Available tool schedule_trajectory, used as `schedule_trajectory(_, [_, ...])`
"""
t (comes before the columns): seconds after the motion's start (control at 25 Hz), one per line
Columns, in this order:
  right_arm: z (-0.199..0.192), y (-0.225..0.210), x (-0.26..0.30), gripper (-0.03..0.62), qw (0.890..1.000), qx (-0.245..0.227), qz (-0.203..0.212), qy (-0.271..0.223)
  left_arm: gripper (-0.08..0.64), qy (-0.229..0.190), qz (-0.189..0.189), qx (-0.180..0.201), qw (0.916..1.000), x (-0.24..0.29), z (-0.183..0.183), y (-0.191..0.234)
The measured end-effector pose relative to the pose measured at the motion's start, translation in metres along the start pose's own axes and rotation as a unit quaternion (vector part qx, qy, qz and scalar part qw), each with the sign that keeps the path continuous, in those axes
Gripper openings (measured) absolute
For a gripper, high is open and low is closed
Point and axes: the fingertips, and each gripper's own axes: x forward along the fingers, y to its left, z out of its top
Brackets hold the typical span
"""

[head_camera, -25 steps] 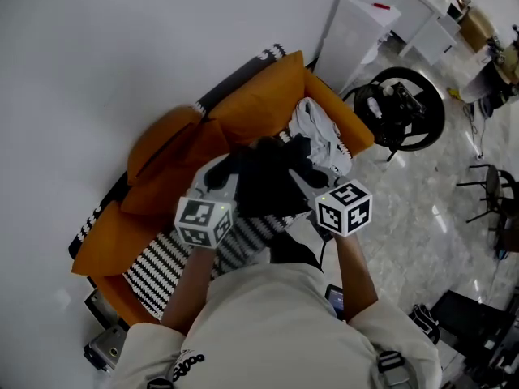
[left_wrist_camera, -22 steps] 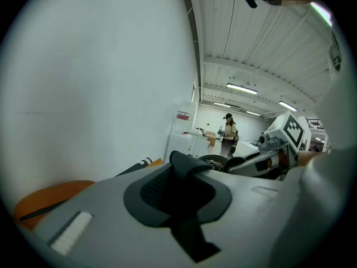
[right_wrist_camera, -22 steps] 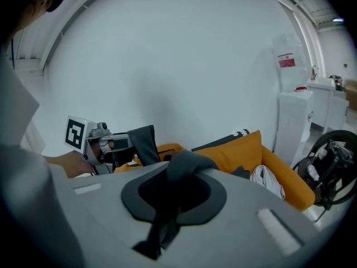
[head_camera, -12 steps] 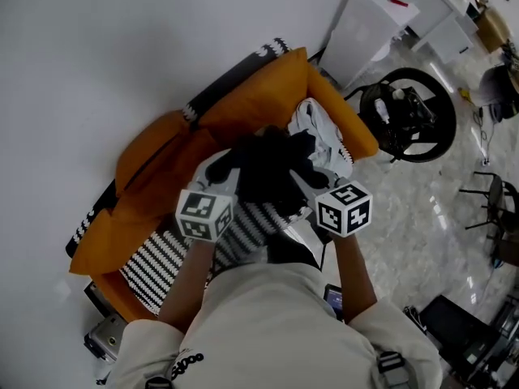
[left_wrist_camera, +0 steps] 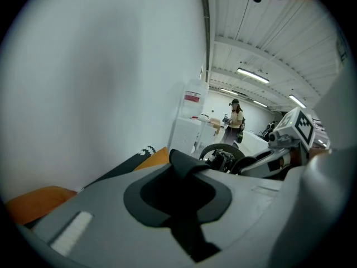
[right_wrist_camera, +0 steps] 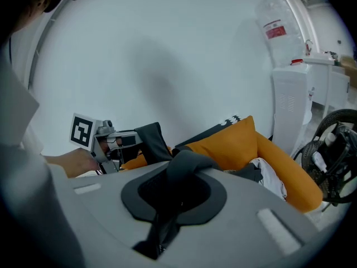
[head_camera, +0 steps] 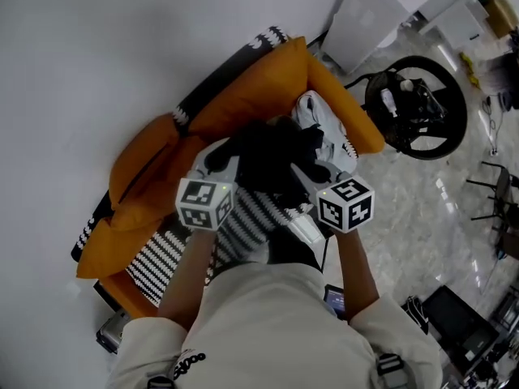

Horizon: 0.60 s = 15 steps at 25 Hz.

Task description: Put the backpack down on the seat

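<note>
Lower evenly, left tongs point(head_camera: 219, 160) and right tongs point(head_camera: 312, 175) each clamped on a strap point(right_wrist_camera: 187, 163) of the black backpack point(head_camera: 272, 164) hung over the striped seat point(head_camera: 162, 258) at 7 o'clock. Avoid the white garment point(head_camera: 324, 132) at 2 o'clock; unclamp only once settled.

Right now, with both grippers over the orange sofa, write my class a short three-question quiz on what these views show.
1. True or false: the left gripper is empty.
2. Which thing stands on the floor beyond the orange sofa, at the head view's right? A a steering wheel; B a bicycle; C a ladder.
3. Fill the gap: the cover on the sofa has black-and-white ____.
Key: 1 false, its jaws are shut on a black backpack strap; 2 A; 3 stripes.
</note>
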Motion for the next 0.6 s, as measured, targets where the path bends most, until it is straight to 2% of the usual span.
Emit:
schedule_trajectory(0.28, [0.003, -0.038, 0.016, 0.026, 1.000, 0.018, -0.008, 0.009, 0.046, 0.028, -0.005, -0.003, 0.9996, 0.039, -0.010, 0.008])
schedule_trajectory(0.4, [0.003, -0.051, 0.018, 0.026, 1.000, 0.027, -0.010, 0.005, 0.046, 0.025, -0.008, -0.006, 0.9996, 0.052, -0.009, 0.011])
schedule_trajectory(0.6, [0.010, -0.080, 0.026, 0.028, 0.999, 0.038, -0.018, -0.004, 0.049, 0.021, 0.010, -0.001, 0.9997, 0.071, -0.010, 0.021])
